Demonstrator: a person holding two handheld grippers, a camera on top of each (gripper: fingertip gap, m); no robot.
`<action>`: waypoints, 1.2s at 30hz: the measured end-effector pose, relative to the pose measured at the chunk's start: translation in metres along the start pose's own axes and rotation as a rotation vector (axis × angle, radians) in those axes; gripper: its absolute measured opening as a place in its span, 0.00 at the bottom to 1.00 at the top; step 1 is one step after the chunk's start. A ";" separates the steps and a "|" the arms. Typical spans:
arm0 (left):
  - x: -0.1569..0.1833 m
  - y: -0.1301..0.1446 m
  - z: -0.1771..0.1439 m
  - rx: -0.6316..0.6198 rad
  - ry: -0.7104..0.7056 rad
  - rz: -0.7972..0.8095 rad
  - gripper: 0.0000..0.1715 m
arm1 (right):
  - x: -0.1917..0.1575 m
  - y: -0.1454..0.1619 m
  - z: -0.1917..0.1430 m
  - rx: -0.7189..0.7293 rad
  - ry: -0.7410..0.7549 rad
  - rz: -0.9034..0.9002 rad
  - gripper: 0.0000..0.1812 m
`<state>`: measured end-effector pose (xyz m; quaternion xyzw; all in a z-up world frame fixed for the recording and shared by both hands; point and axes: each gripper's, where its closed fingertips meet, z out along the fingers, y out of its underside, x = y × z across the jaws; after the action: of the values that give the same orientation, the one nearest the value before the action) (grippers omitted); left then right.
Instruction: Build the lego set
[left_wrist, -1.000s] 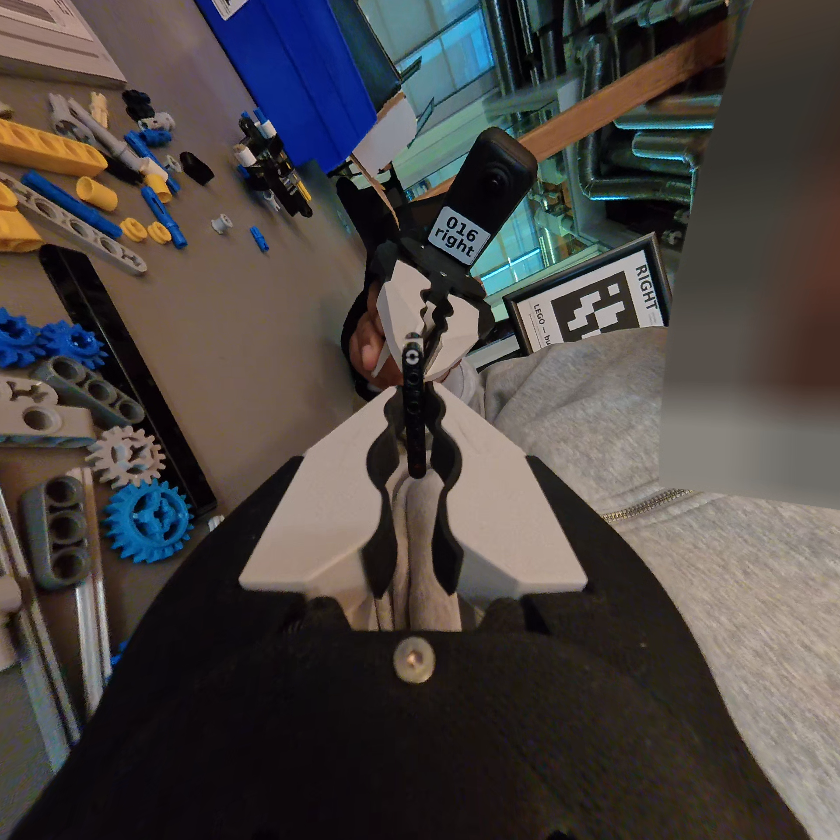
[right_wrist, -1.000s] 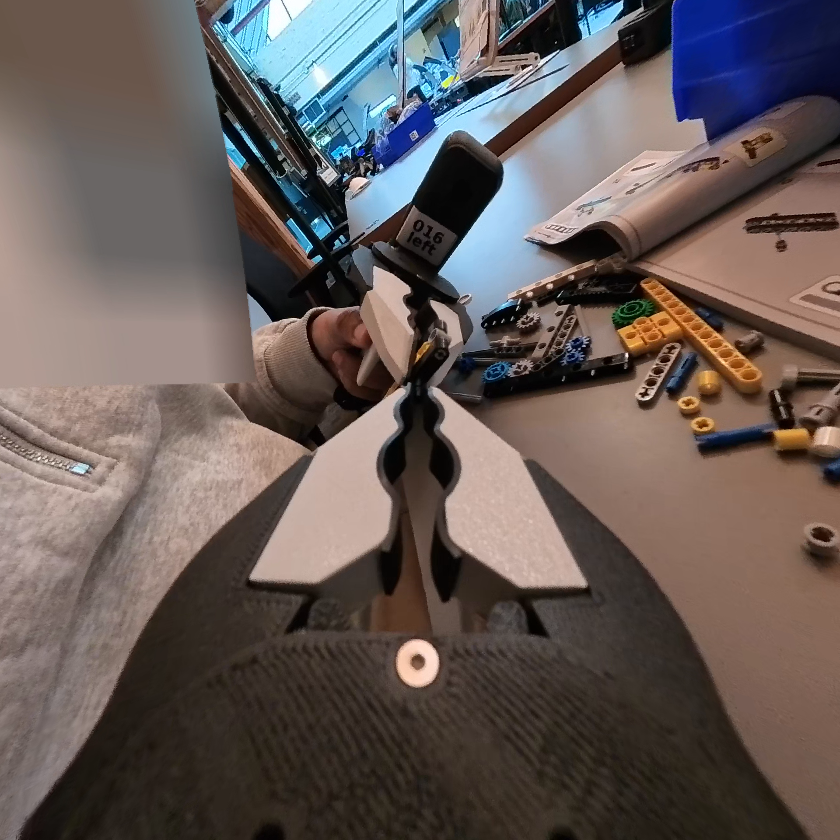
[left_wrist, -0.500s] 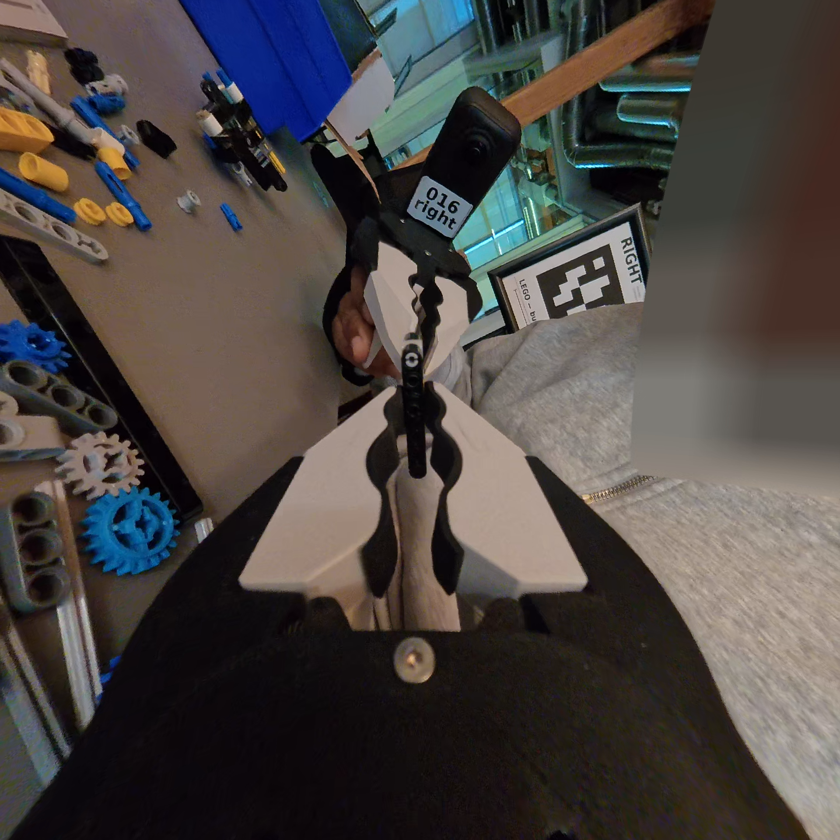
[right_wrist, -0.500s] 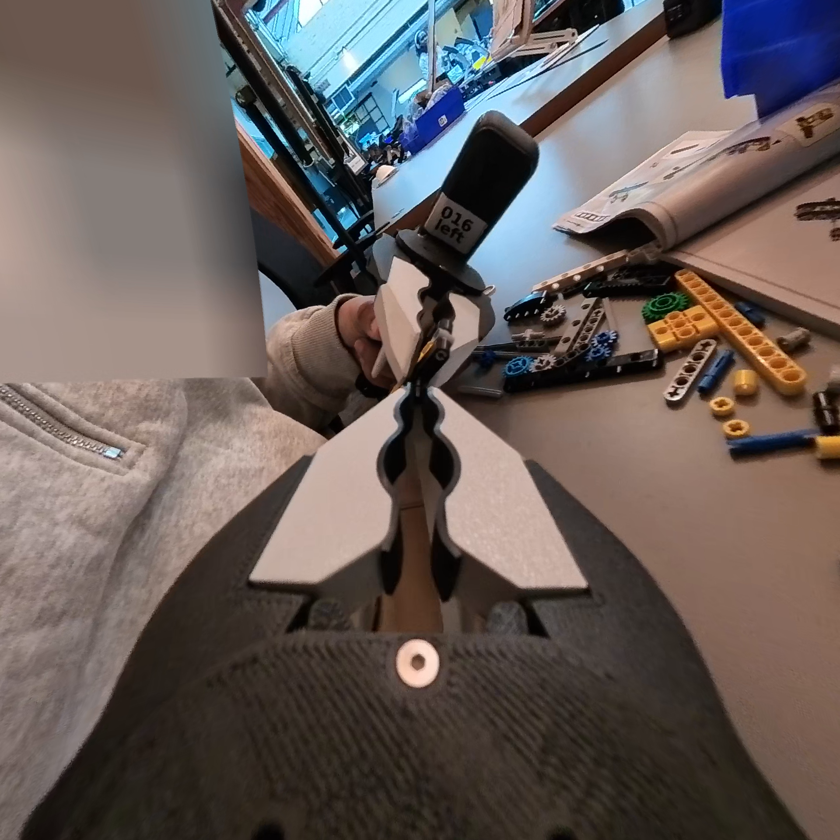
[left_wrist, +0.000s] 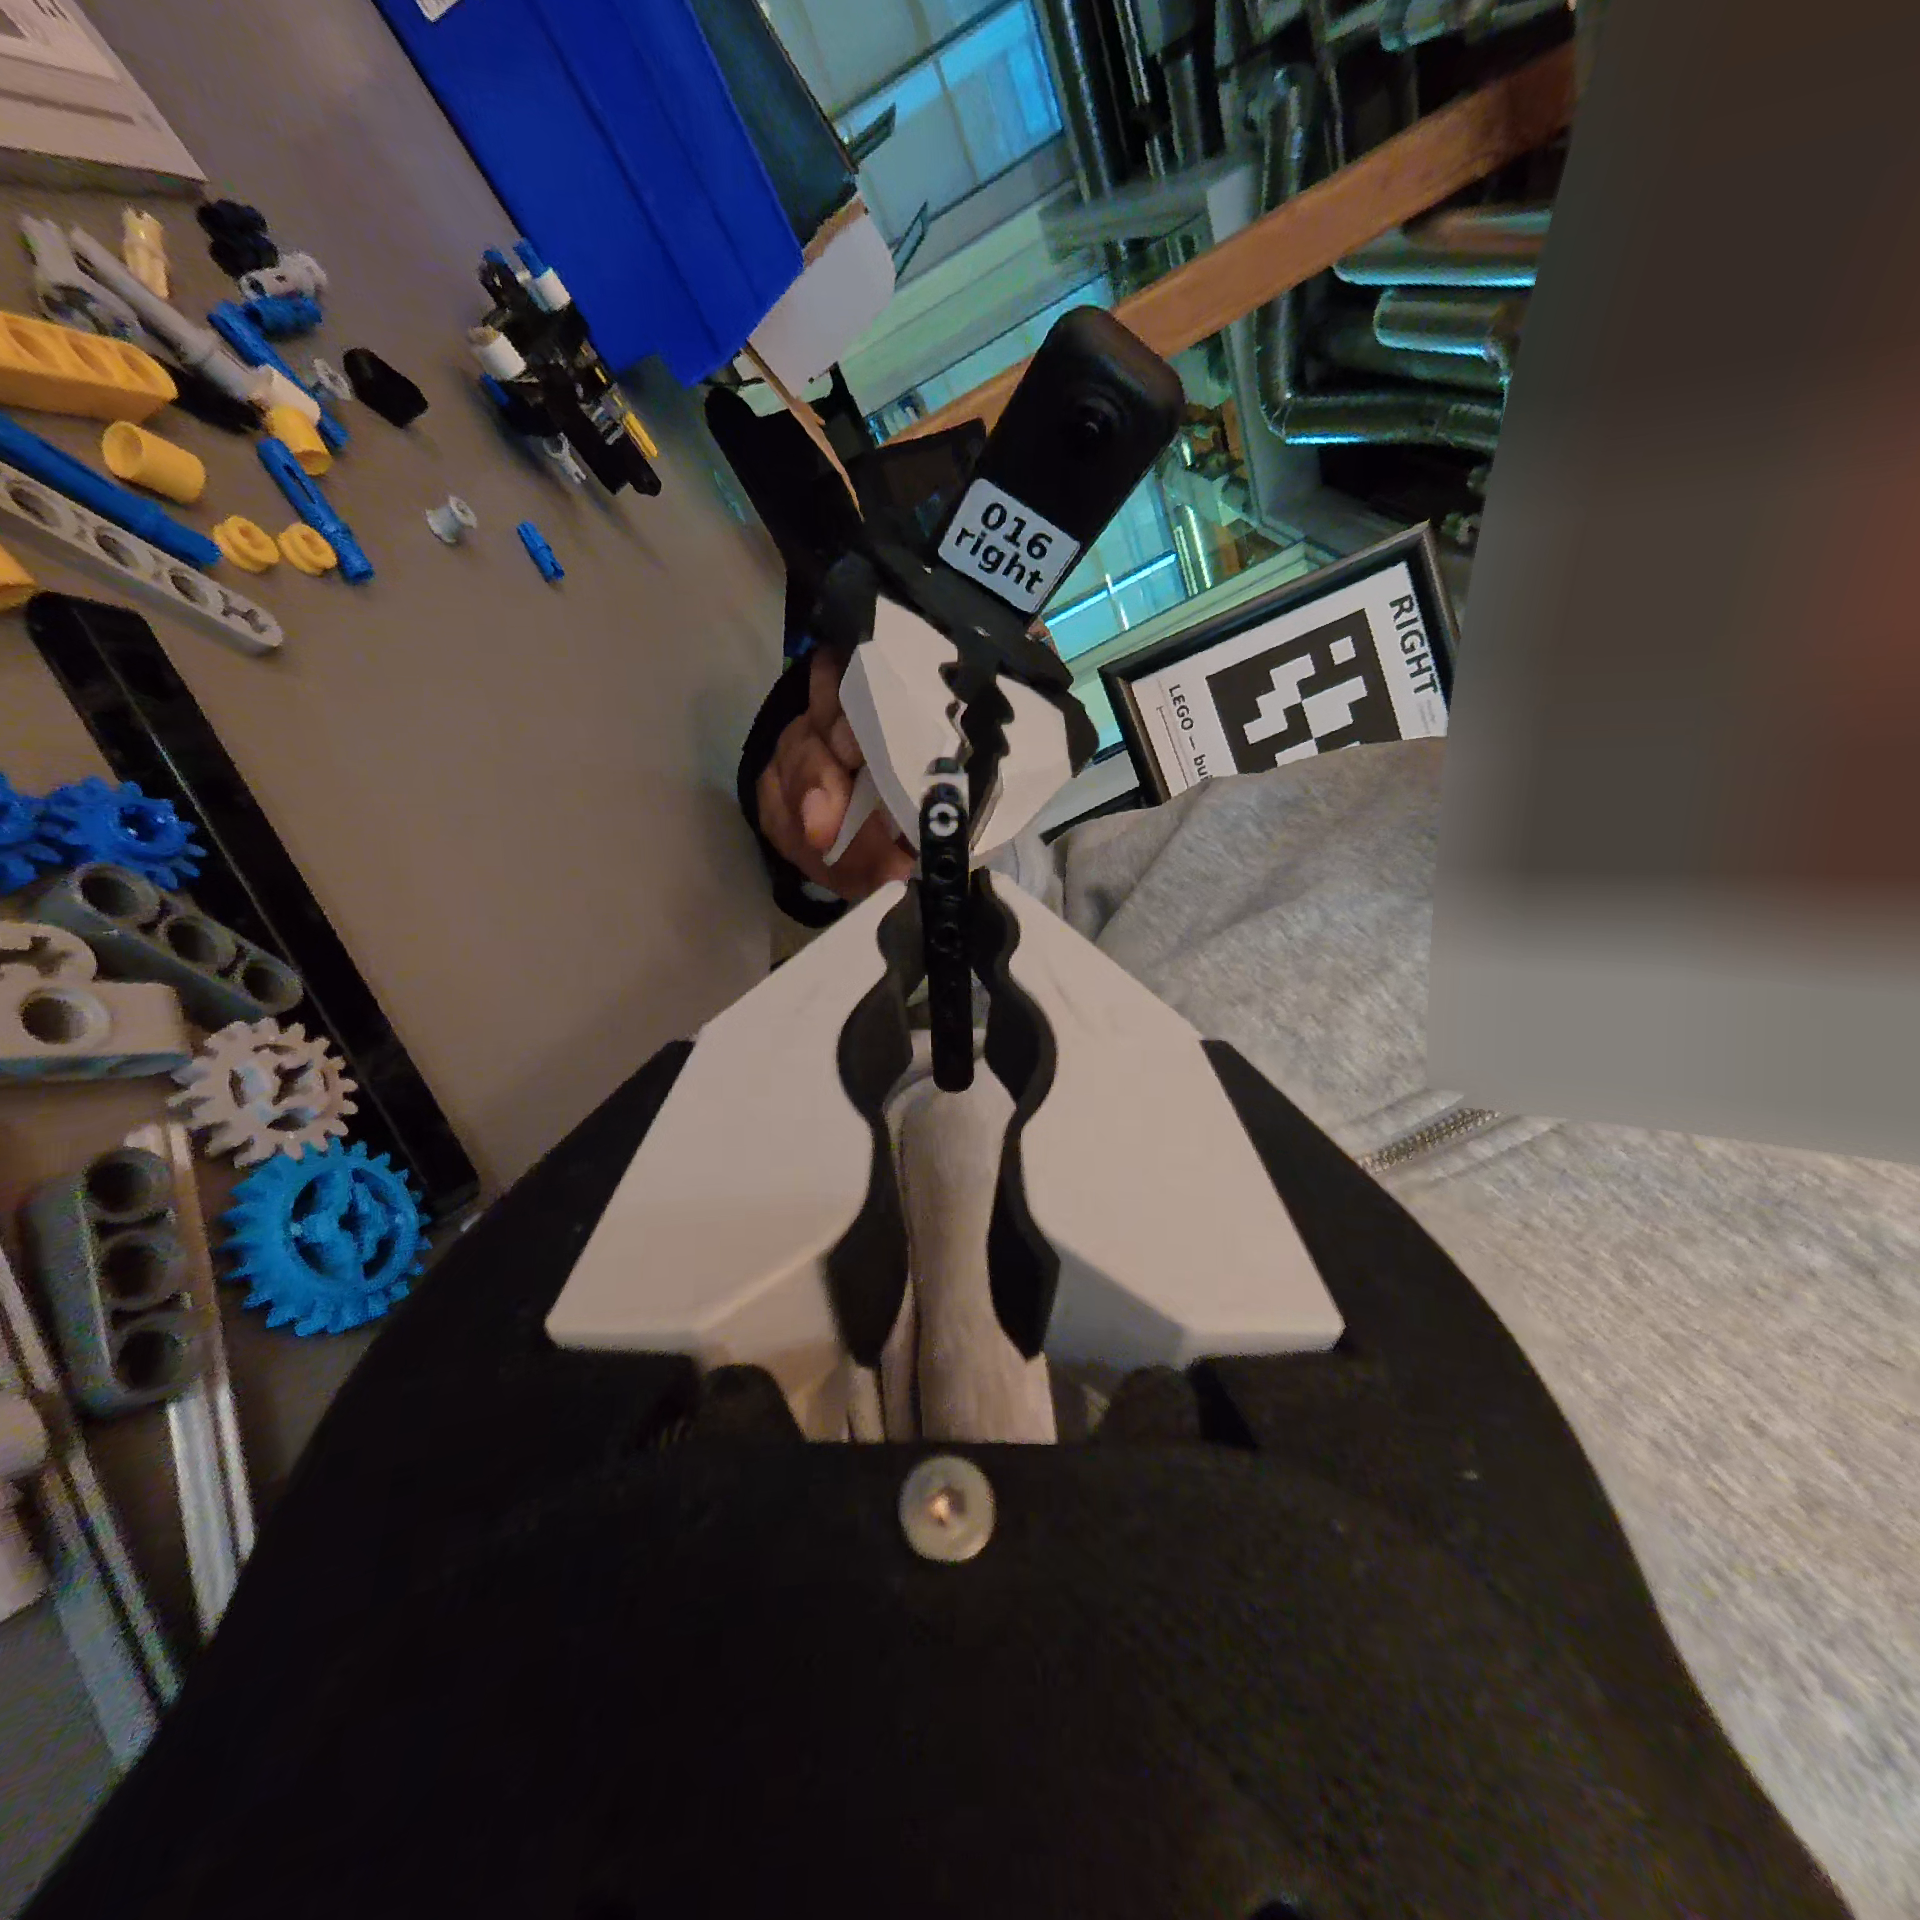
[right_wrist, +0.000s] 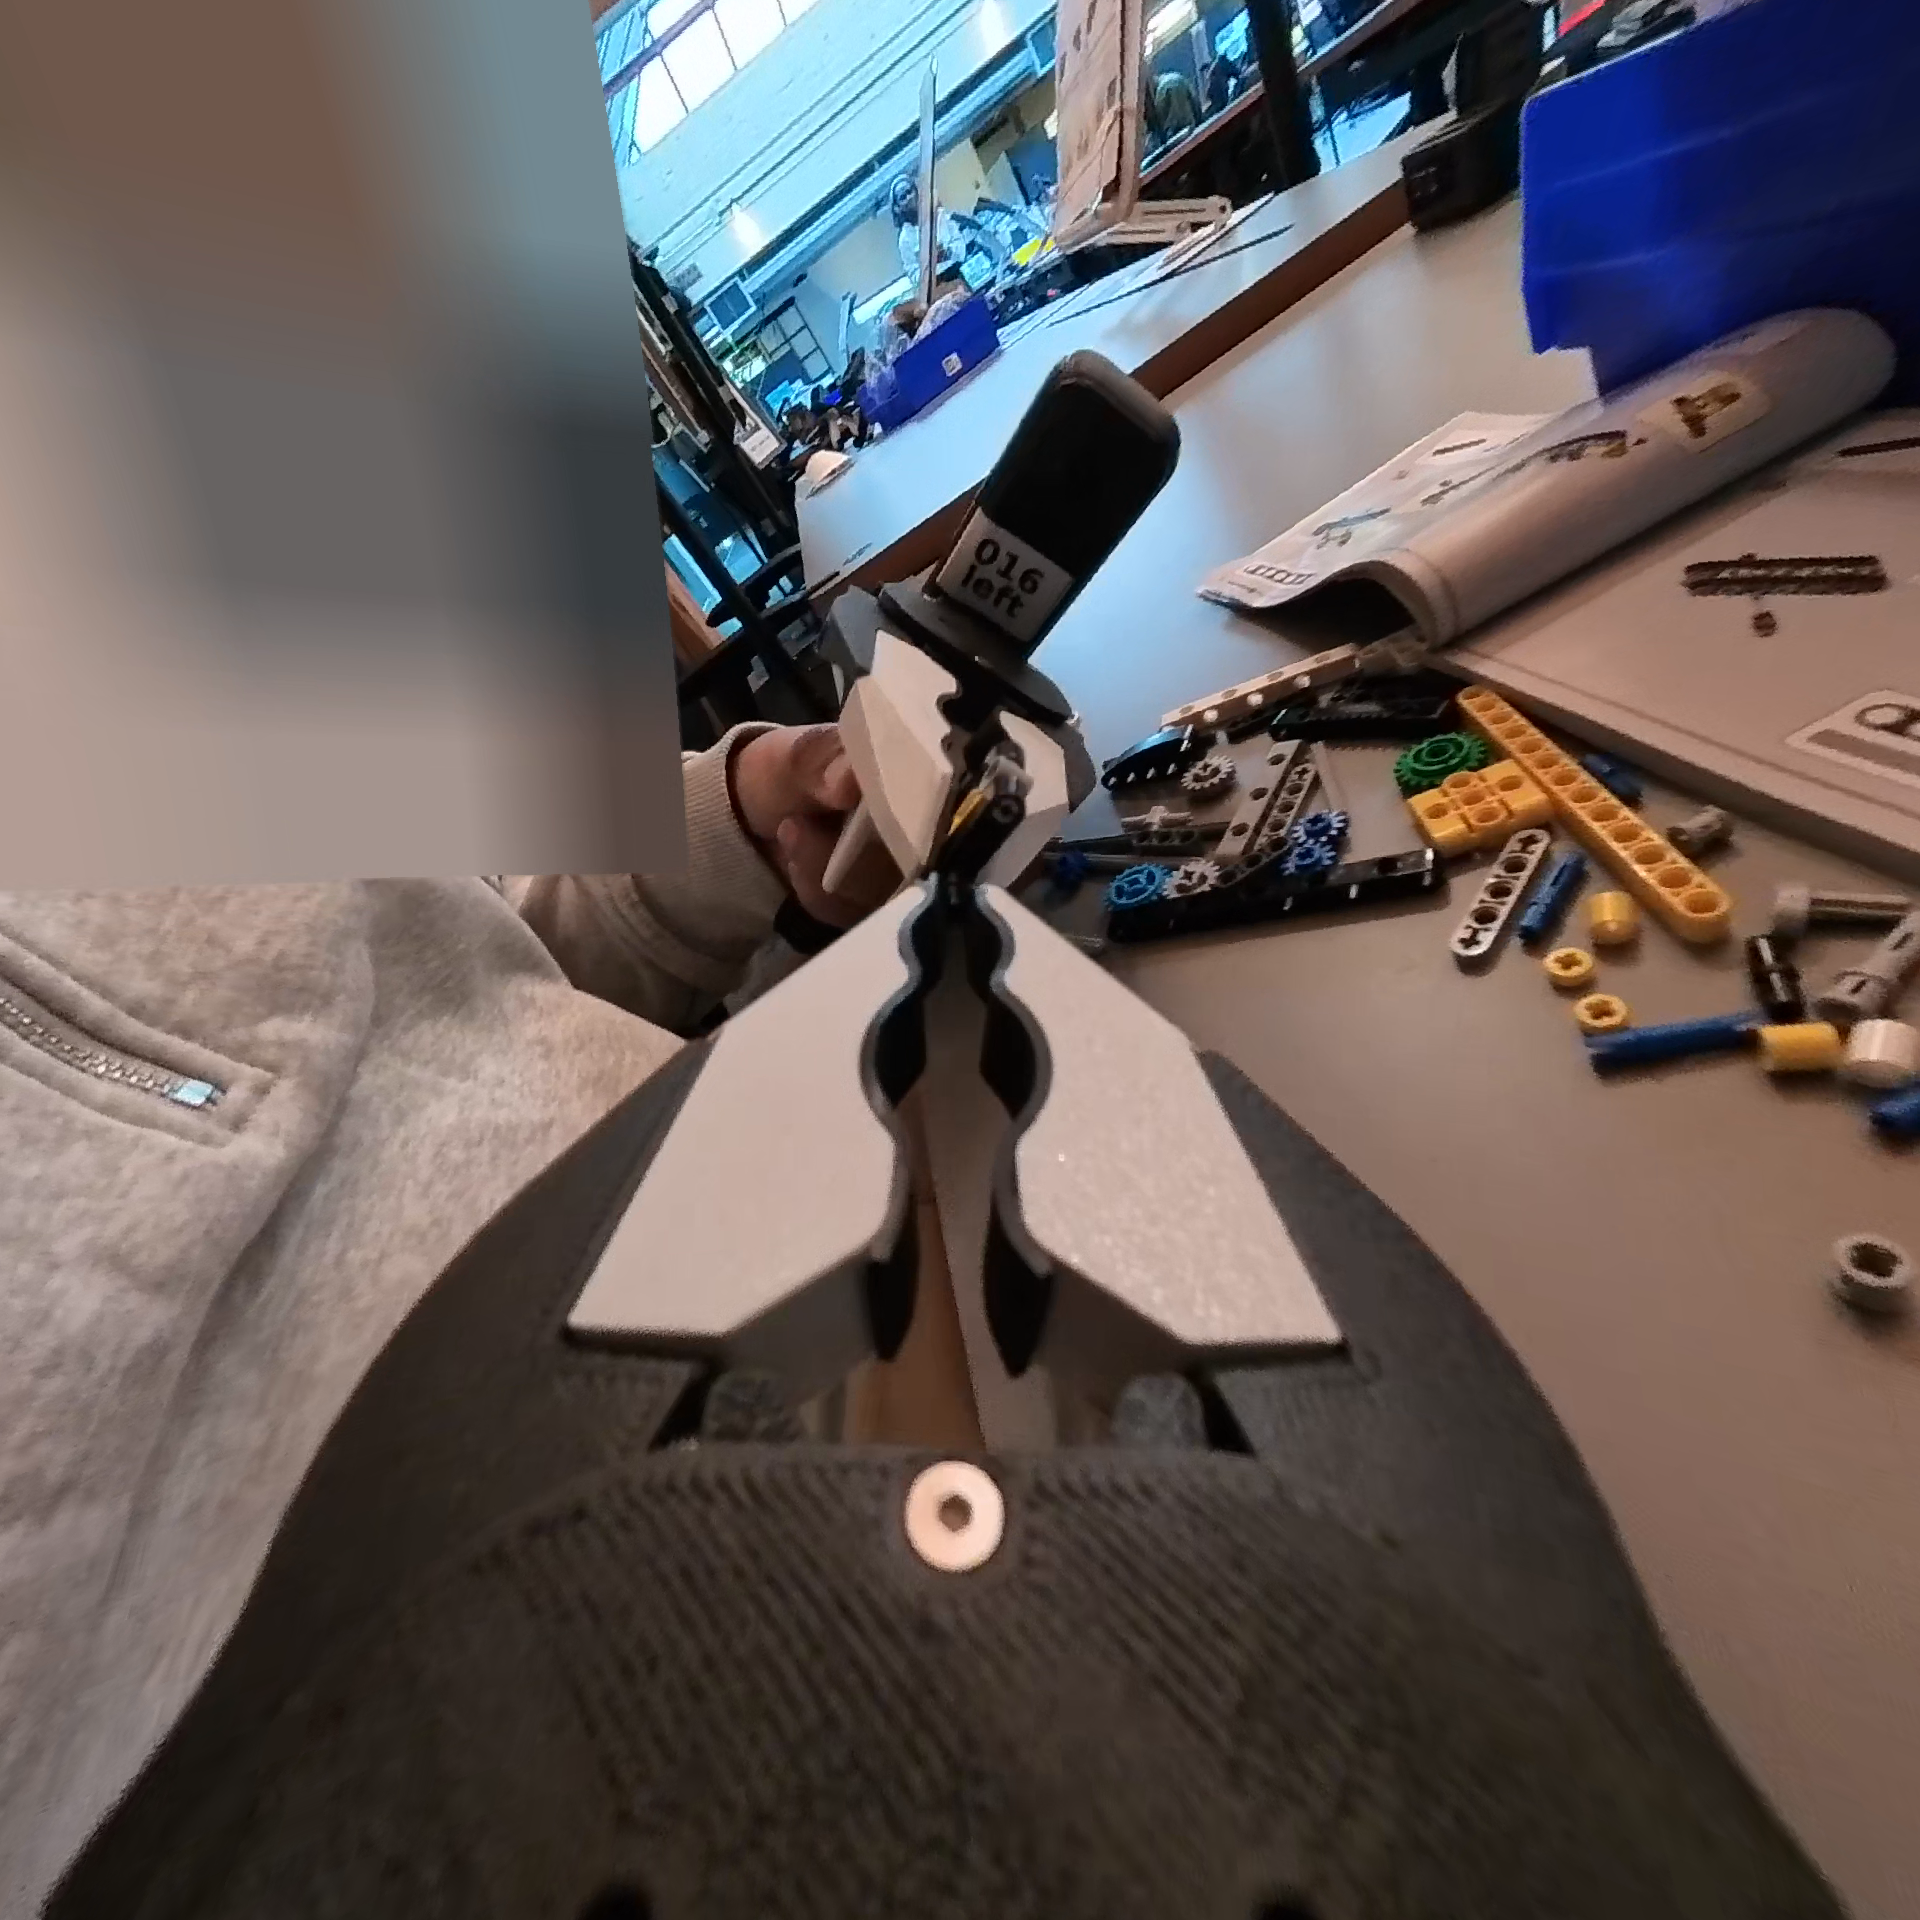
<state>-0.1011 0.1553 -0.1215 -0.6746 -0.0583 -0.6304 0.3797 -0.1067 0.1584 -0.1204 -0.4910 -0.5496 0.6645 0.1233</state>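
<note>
My grey bench (right_wrist: 1351, 1195) carries loose pieces: a long yellow beam (right_wrist: 1590, 816), a green gear (right_wrist: 1439, 762), a black beam (right_wrist: 1278, 883) with blue gears on it, and a grey bushing (right_wrist: 1870, 1271) lying apart. An open instruction booklet (right_wrist: 1558, 561) lies beyond them, a blue bin (left_wrist: 623, 177) behind it.

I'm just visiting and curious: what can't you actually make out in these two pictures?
- Right wrist view: what the right tongs pinch, hidden at their tips.
- Left wrist view: the black beam far end, behind the right tongs.
- Both views: a blurred patch covers one upper corner.
- Left wrist view: grey beams cut off by the left edge.
</note>
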 end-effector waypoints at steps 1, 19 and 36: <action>0.000 -0.001 0.000 0.005 0.004 -0.003 0.04 | 0.000 -0.001 0.000 0.006 0.001 0.000 0.01; 0.001 -0.003 0.001 0.029 0.020 -0.021 0.04 | 0.001 -0.001 0.001 0.016 -0.001 0.044 0.00; -0.001 0.002 0.006 -0.015 -0.003 -0.007 0.03 | 0.001 0.001 0.001 -0.009 -0.029 0.069 0.01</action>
<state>-0.0952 0.1583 -0.1229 -0.6781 -0.0564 -0.6311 0.3724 -0.1079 0.1579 -0.1220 -0.5004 -0.5371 0.6730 0.0902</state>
